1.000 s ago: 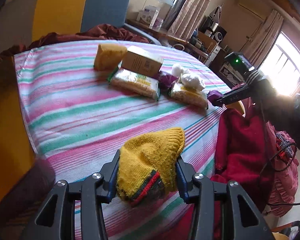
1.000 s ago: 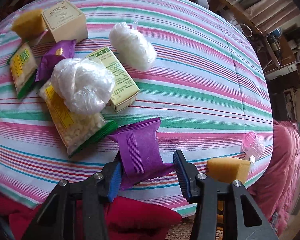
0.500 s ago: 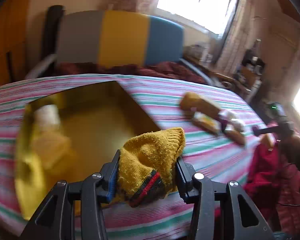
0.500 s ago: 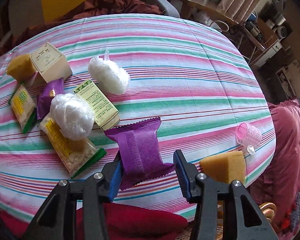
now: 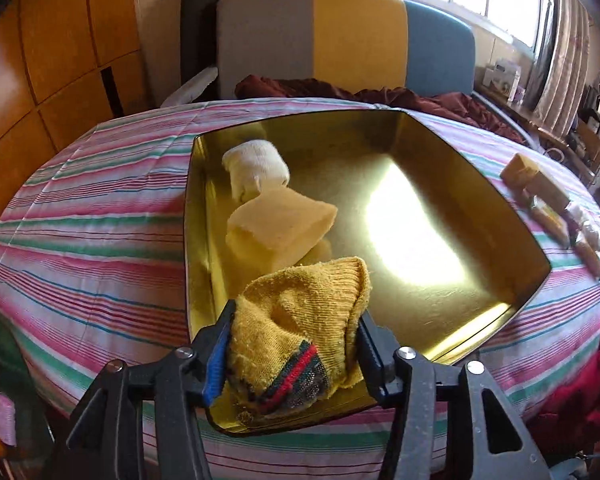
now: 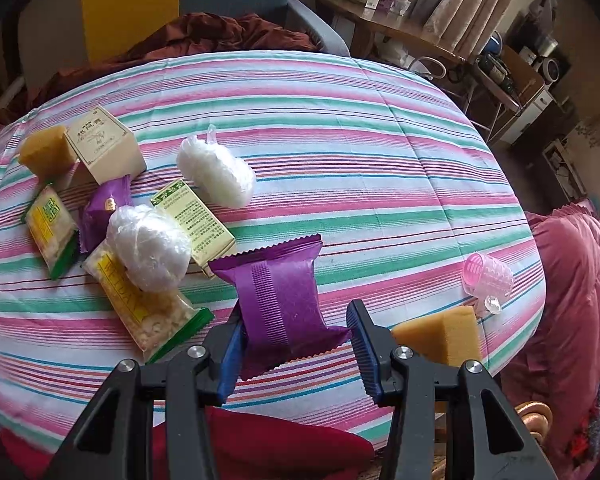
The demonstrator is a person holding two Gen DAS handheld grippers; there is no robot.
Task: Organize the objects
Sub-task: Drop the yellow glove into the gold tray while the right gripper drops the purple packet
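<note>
Hanging over the near corner of the gold tin (image 5: 204, 216), the yellow sock (image 5: 300, 328) sat between the left gripper (image 5: 292, 354) jaws, cuff end pointing away, striped end nearest; the jaws had just been widening but both pads touched it. Right gripper (image 6: 294, 350) pinched a purple packet (image 6: 280, 292), long axis running away from the camera, above the striped tablecloth (image 6: 360, 160). Only the left view showed the tin, with a sponge (image 5: 276, 224) and white sock (image 5: 256, 168) inside; only the right showed the pink cup (image 6: 486, 278).
</note>
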